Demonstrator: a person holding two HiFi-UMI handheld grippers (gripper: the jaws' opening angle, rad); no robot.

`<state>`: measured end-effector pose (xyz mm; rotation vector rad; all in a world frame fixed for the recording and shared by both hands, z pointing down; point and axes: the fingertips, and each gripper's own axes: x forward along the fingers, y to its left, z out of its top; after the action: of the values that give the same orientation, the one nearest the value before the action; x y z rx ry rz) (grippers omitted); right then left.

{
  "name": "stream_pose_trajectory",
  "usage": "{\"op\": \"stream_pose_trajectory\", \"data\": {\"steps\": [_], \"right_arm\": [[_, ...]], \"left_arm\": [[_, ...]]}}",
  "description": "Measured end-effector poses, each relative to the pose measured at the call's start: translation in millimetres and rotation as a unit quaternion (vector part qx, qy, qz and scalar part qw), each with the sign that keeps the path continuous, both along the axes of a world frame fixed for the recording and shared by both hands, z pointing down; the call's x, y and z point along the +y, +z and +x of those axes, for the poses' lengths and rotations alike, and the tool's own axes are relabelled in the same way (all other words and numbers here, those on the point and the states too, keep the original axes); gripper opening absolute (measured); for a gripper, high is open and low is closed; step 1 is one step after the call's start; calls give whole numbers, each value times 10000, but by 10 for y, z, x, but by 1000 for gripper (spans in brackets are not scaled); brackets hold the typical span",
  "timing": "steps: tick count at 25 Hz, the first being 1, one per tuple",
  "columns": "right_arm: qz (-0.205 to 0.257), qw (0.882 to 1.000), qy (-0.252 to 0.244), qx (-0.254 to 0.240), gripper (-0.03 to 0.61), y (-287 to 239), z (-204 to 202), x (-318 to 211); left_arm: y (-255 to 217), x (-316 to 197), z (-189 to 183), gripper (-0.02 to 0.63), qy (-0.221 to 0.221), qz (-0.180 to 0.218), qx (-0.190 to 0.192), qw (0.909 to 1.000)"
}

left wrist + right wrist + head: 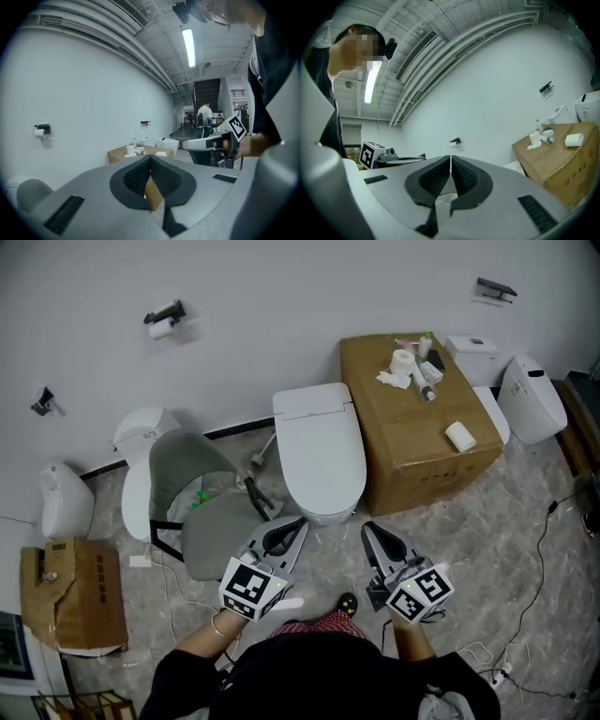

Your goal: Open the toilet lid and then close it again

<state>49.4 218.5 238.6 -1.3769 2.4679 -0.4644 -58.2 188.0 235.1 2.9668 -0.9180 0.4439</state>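
Toilet lid down | likely rigid, smooth, hinged plastic; lift at front edge | left gripper, right gripper: both pressed together, empty

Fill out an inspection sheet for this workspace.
Surface: grey marbled floor.
Job's things: white toilet, lid down.
Clutter: cardboard box beside the toilet, paper rolls on top; grey chair on its other side; spare toilet by the wall.
Grippers: left gripper and right gripper both shut, empty, short of the toilet.
Cables: black cable on the floor at right; white cables lower right.
Surroundings: white wall with toilet-roll holder.
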Motion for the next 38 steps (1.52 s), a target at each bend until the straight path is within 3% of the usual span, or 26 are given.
{"op": "stream_pose_trajectory", "data": {"steps": [8,20,30,38], "right_arm": [[101,9994,-316,-12,23,48,7,-128],[219,9995,-226,14,23,-33,-6,71],[223,9996,127,134,23,-79,325,112],[281,9994,13,198,23,-68,479,23]], "left_arm": [[30,-3,-71,3,-283,12,-280,9992],[-104,119,81,5,-145,279,-49,9995],[-157,25,350,5,55,310,145,9994],[-59,-39,528,4,47,377,244,9990]]}}
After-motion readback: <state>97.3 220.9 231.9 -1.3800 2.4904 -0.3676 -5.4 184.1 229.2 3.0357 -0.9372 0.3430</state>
